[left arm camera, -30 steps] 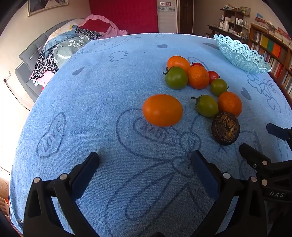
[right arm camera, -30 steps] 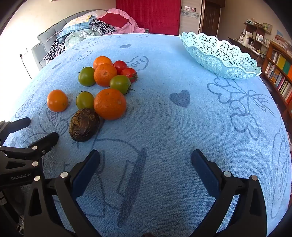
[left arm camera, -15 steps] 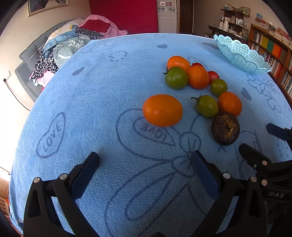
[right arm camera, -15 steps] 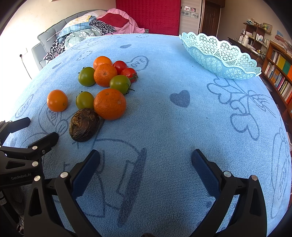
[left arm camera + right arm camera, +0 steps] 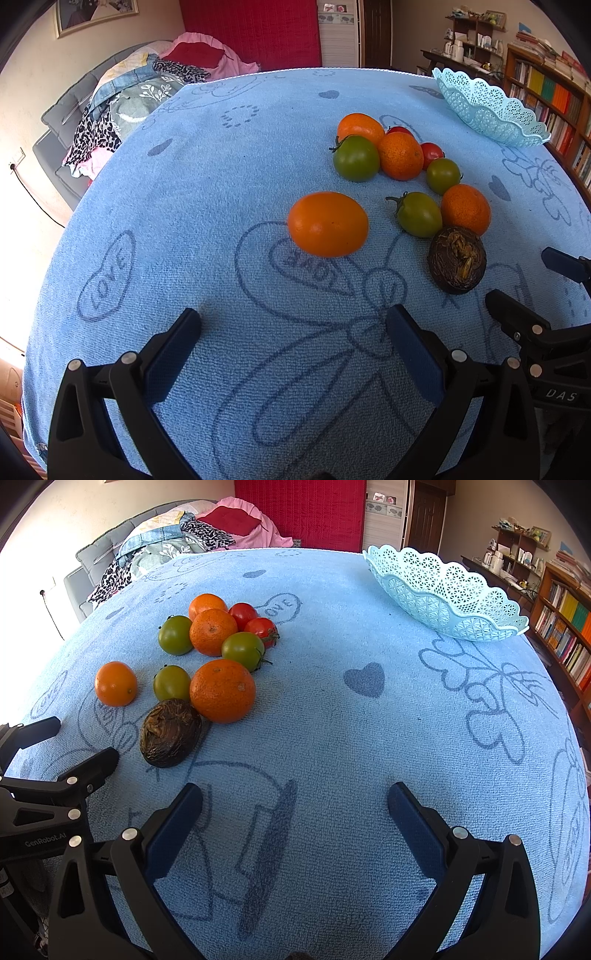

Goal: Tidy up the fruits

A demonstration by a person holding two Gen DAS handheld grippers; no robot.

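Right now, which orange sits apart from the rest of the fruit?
The lone orange on the LOVE print, ahead of the left tongs. It touches nothing; the other three oranges sit packed among the tomatoes.

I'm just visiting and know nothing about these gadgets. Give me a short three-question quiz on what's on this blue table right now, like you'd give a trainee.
1. True or false: the lace basket already holds fruit.
2. How many green tomatoes lie on the blue cloth?
3. Which item lies nearest the left hand-held gripper: (a) the lone orange, (b) the dark wrinkled fruit, (c) a red tomato?

Key
1. False: no fruit shows in it; all the fruit seen is on the cloth.
2. Three.
3. (a). Both the left and the right hand-held gripper are open, holding nothing.
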